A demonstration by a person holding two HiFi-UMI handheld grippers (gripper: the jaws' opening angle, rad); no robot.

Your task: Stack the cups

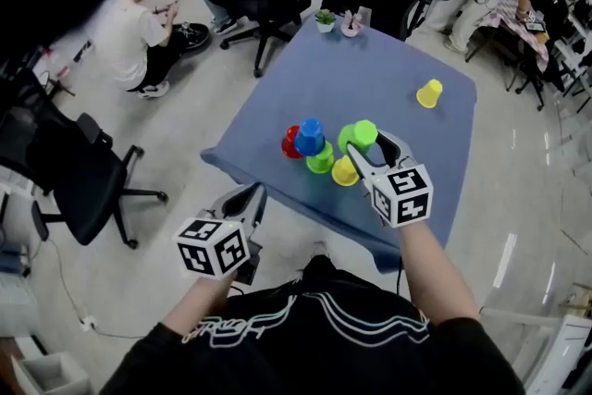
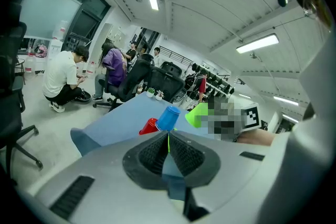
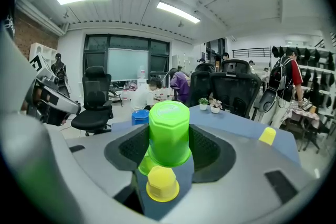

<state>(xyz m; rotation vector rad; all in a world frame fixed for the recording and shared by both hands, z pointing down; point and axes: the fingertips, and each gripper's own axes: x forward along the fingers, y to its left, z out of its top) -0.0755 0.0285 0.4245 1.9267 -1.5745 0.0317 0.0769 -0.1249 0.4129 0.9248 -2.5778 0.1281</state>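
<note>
My right gripper [image 1: 367,145] is shut on an upside-down bright green cup [image 1: 359,135] over the near part of the blue table [image 1: 370,79]. In the right gripper view that green cup [image 3: 169,131] fills the gap between the jaws [image 3: 169,150], with a small yellow cup [image 3: 161,184] below it. On the table stand a red cup [image 1: 290,141], a blue cup [image 1: 310,136] on a green cup [image 1: 321,162], and the yellow cup [image 1: 344,171]. Another yellow cup [image 1: 429,93] stands alone far right. My left gripper [image 1: 252,195] hangs shut and empty off the table's near-left edge.
Two small potted plants [image 1: 326,19] sit at the table's far edge. A black office chair [image 1: 83,185] stands left of the table. A person [image 1: 129,28] crouches on the floor beyond it, and more chairs and people are behind the table.
</note>
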